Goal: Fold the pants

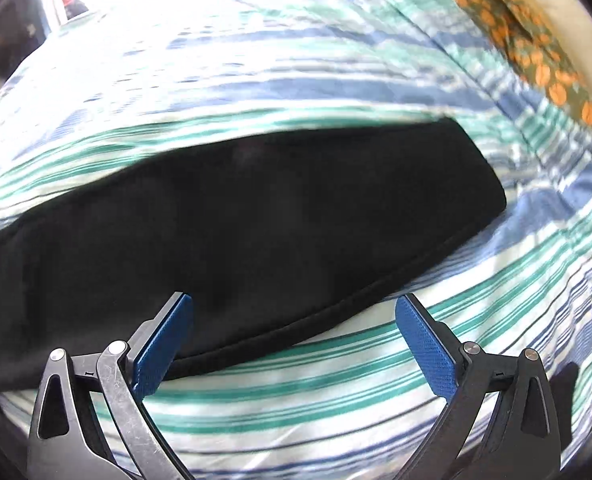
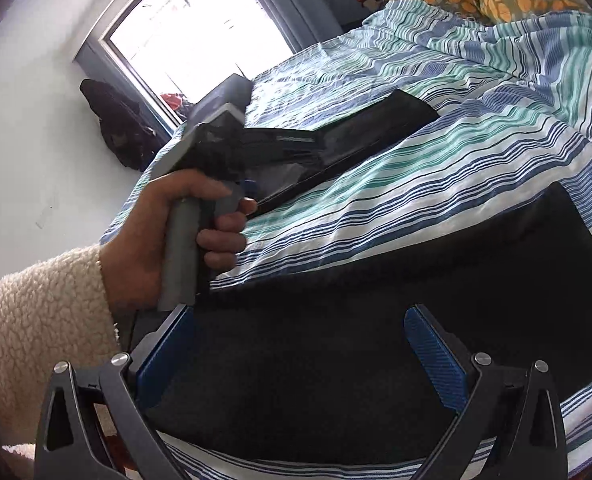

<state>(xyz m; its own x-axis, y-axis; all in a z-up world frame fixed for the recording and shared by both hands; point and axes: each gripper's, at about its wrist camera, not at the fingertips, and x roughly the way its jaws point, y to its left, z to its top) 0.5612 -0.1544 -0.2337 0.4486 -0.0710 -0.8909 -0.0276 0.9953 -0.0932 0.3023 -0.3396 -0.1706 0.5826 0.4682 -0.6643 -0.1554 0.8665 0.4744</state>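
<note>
1. While the pants point(image 1: 236, 216) lie flat on the bed point(image 1: 335, 392), both grippers, left point(image 1: 294, 344) and right point(image 2: 299, 356), are wide open, holding nothing.
2. A grab may catch the sheet too.
3. One thin layer may slip out.

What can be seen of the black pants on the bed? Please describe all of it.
The pants are plain black, of a soft matte fabric, and lie flat on the striped bedcover in a long, narrowing shape with a stitched edge. No pockets or waistband can be made out. The open left gripper hovers over their near edge, one finger over the cloth; contact cannot be told. In the right wrist view the open right gripper is over a wide black panel.
</note>
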